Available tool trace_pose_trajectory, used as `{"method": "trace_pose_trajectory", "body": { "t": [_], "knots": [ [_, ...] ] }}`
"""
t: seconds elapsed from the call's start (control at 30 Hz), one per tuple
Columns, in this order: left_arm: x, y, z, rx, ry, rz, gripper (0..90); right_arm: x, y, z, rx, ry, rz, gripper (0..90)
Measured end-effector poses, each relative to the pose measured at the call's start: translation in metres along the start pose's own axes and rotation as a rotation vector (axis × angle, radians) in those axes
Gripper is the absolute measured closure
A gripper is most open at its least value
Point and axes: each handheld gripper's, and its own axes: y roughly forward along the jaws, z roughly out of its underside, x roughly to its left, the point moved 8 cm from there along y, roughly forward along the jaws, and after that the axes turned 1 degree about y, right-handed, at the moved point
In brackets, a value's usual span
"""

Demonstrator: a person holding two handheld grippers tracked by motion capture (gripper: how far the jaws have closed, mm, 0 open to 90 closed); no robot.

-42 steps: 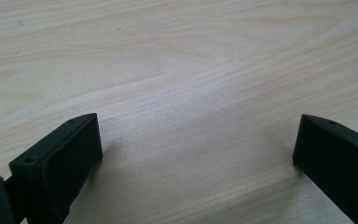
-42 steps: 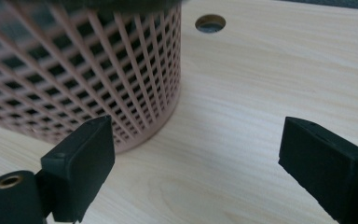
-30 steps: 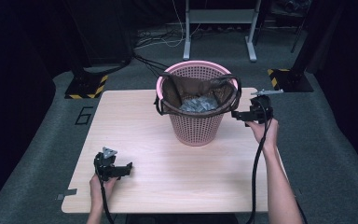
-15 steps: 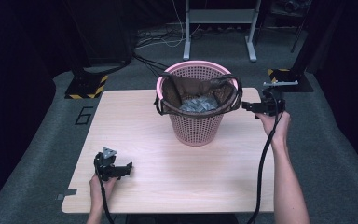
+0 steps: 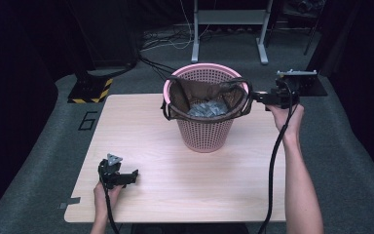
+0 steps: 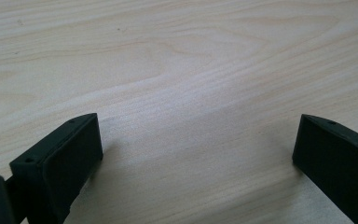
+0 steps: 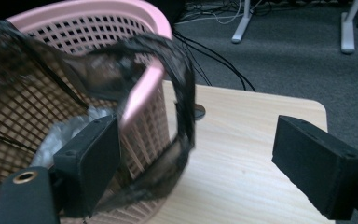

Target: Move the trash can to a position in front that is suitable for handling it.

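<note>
My right fingers [image 7: 193,163] stand wide, with a dark loop of the bag [image 7: 182,116] hanging between them; it is blurred, so I cannot say whether either pad touches it. The high view shows that bag lining the pink basket [image 5: 204,134] near the surface's [image 5: 185,180] far edge, grey crumpled stuff [image 5: 207,108] inside, its nature hard to make out. My left fingers [image 6: 193,154] gape over bare wood by the near left corner.
</note>
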Motion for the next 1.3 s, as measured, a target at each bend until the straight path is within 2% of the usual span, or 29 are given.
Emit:
{"method": "trace_pose_trajectory", "body": {
  "t": [0.2, 0.27, 0.47, 0.53, 0.57, 0.83, 1.0, 1.07, 1.3],
  "knots": [
    [0.000, 0.000, 0.000, 0.000, 0.000, 0.000, 1.2, 0.013, 0.007, -0.011, -0.010, 0.004, -0.029, 20.2],
    [0.000, 0.000, 0.000, 0.000, 0.000, 0.000, 1.2, 0.018, 0.017, -0.013, 0.001, 0.001, -0.031, 26.8],
    [0.000, 0.000, 0.000, -0.001, 0.000, 0.002, 1.3, 0.022, 0.039, -0.012, 0.035, 0.040, -0.051, 44.3],
    [0.000, 0.000, 0.000, -0.001, 0.001, 0.002, 1.3, 0.024, 0.044, -0.009, 0.046, 0.050, -0.066, 55.9],
    [0.000, 0.000, 0.000, -0.001, 0.001, 0.002, 1.3, 0.026, 0.045, -0.009, 0.044, 0.056, -0.082, 58.5],
    [0.000, 0.000, 0.000, -0.002, 0.002, 0.002, 1.4, 0.029, 0.046, -0.006, 0.027, 0.127, -0.117, 63.6],
    [0.000, 0.000, 0.000, -0.002, 0.002, 0.003, 1.4, 0.038, 0.043, -0.003, 0.032, 0.117, -0.110, 63.1],
    [0.000, 0.000, 0.000, -0.001, 0.002, 0.002, 1.4, 0.044, 0.039, 0.001, 0.027, 0.123, -0.124, 62.1],
    [0.000, 0.000, 0.000, -0.002, 0.003, 0.002, 1.4, 0.057, 0.027, 0.013, 0.012, 0.112, -0.124, 58.1]
  ]
}}
